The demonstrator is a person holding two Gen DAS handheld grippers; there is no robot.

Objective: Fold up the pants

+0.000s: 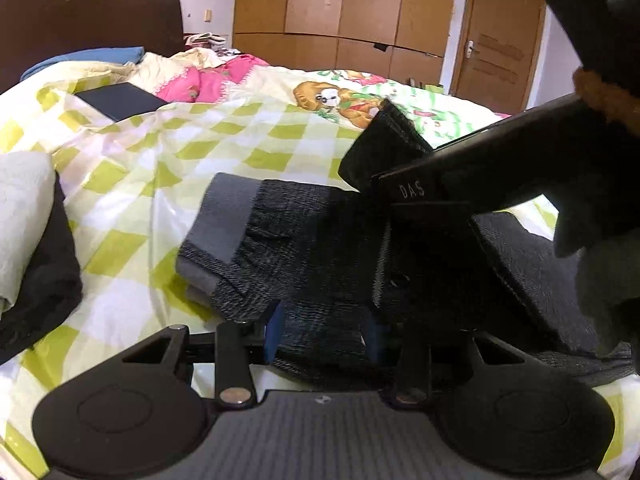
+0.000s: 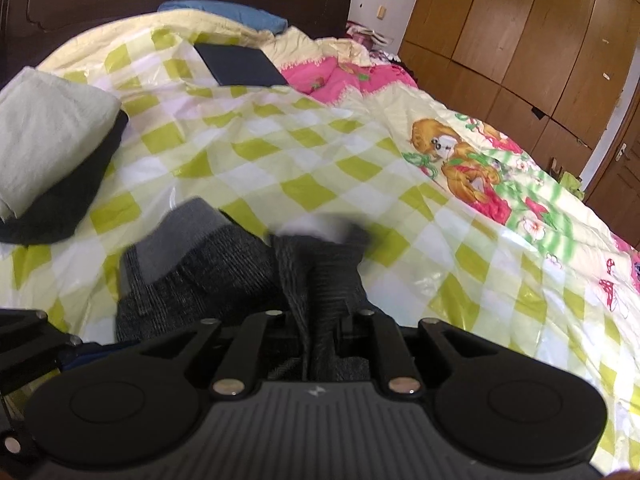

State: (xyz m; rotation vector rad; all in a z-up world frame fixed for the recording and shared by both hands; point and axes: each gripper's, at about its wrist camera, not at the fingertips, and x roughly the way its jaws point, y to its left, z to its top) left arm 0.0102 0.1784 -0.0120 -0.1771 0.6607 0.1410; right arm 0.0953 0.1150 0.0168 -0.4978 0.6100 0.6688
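Note:
Dark grey knit pants [image 1: 304,240] with a lighter grey waistband [image 1: 224,220] lie on the checked bedspread [image 1: 160,152]. My left gripper [image 1: 320,336] is low over the pants with its blue pads [image 1: 274,334] spread apart on the fabric, open. The right gripper's body [image 1: 460,184] crosses the left wrist view at the right, holding a pant-leg end [image 1: 384,148] lifted above the pants. In the right wrist view, my right gripper [image 2: 316,320] is shut on a bunch of pant fabric [image 2: 320,272] that hangs blurred ahead; the waistband [image 2: 180,236] lies to its left.
A folded stack of pale and dark clothes [image 2: 52,168] sits at the left. A dark flat box [image 2: 240,66] lies farther up the bed. A pink quilt [image 2: 332,76], a blue pillow [image 2: 224,16], the headboard [image 1: 80,12] and wooden wardrobes [image 1: 344,12] lie beyond.

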